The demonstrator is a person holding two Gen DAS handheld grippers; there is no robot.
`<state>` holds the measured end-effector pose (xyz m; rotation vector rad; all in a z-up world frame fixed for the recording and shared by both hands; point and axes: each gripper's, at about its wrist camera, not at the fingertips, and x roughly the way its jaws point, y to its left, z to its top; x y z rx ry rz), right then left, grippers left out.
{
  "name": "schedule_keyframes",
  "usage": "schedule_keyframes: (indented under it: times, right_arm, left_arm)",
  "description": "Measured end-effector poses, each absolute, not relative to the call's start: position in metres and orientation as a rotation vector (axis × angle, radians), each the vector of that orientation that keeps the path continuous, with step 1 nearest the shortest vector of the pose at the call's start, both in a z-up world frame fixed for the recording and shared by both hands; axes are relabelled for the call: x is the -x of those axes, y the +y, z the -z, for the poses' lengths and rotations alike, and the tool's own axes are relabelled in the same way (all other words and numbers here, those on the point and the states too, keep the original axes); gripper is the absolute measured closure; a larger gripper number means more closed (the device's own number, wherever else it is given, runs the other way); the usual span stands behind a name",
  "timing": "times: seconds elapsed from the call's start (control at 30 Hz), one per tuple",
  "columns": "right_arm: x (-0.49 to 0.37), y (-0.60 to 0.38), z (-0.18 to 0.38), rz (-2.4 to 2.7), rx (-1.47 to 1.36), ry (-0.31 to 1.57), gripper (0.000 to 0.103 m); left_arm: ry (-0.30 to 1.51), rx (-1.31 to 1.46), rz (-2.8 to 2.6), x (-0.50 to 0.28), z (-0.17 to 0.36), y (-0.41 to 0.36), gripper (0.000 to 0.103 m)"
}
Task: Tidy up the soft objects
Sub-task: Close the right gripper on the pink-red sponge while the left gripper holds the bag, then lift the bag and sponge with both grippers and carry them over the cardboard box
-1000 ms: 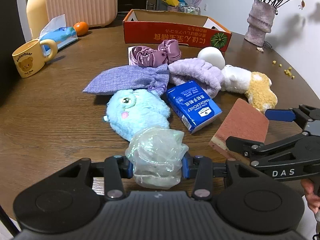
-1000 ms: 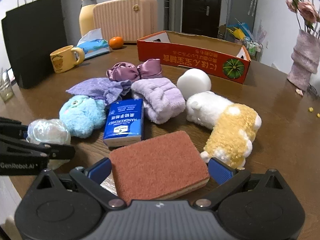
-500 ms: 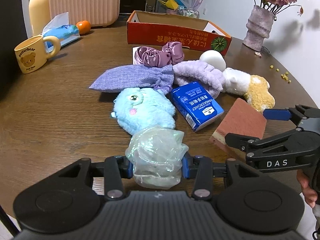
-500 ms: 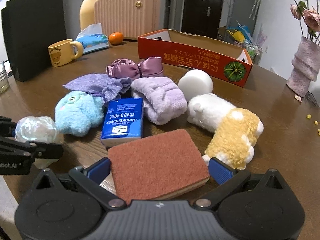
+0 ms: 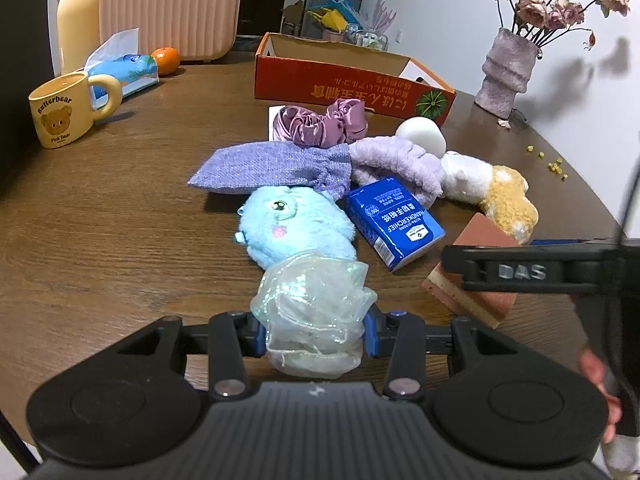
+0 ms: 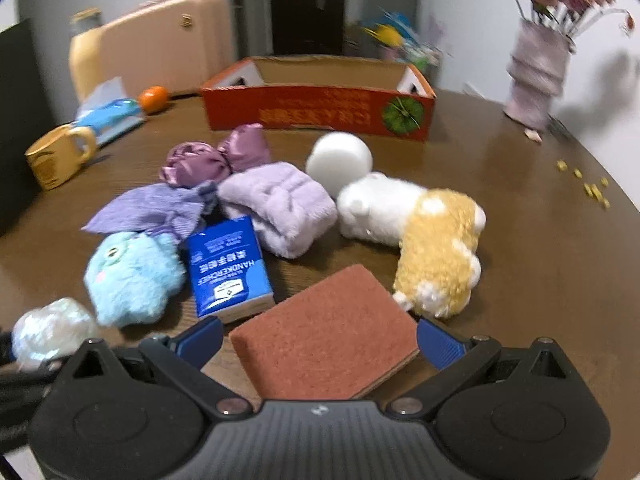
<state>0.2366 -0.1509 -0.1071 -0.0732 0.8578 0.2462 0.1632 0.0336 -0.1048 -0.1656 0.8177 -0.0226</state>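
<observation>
Your right gripper (image 6: 318,340) has rolled, jaws wide around the rust-red rectangular sponge (image 6: 326,338), grip unclear; your left gripper (image 5: 316,330) pinches the iridescent plastic wad (image 5: 314,312). Behind both, the orange cardboard box's (image 6: 320,110) inside is hidden.

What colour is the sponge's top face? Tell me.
Reddish-brown, over a pale layer; the sponge shows best in the right wrist view.

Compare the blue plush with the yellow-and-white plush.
The blue plush is one pale blue, round blob with a face showing; the yellow-and-white plush is two-toned and long, no face visible. The blue plush sits near the left gripper; the yellow-and-white plush lies beyond the sponge. Both are fluffy and lie free on the table.
</observation>
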Motion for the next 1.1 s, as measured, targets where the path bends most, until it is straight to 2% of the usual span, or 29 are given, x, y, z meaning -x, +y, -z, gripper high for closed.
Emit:
schedule_keyframes:
  times: [0.63,0.83,1.0,1.1]
  right_arm:
    - [-0.230,-0.141,0.122,-0.146,0.170,0.935,0.001]
    - [-0.230,-0.157,0.127,-0.149,0.076,0.955,0.001]
    - [-0.234,-0.166,0.138,-0.160,-0.004,0.970,0.010]
    - [-0.231,-0.164,0.139,-0.152,0.008,0.939,0.011]
  left_arm:
    - [0.795,0.188,0.044,-0.160,0.104,0.052,0.060]
    - [0.786,0.178,0.037,-0.154,0.102,0.044,0.060]
    - [0.785,0.172,0.036,-0.153,0.101,0.041,0.060]
    - [0.781,0.165,0.031,-0.151,0.100,0.039,0.060]
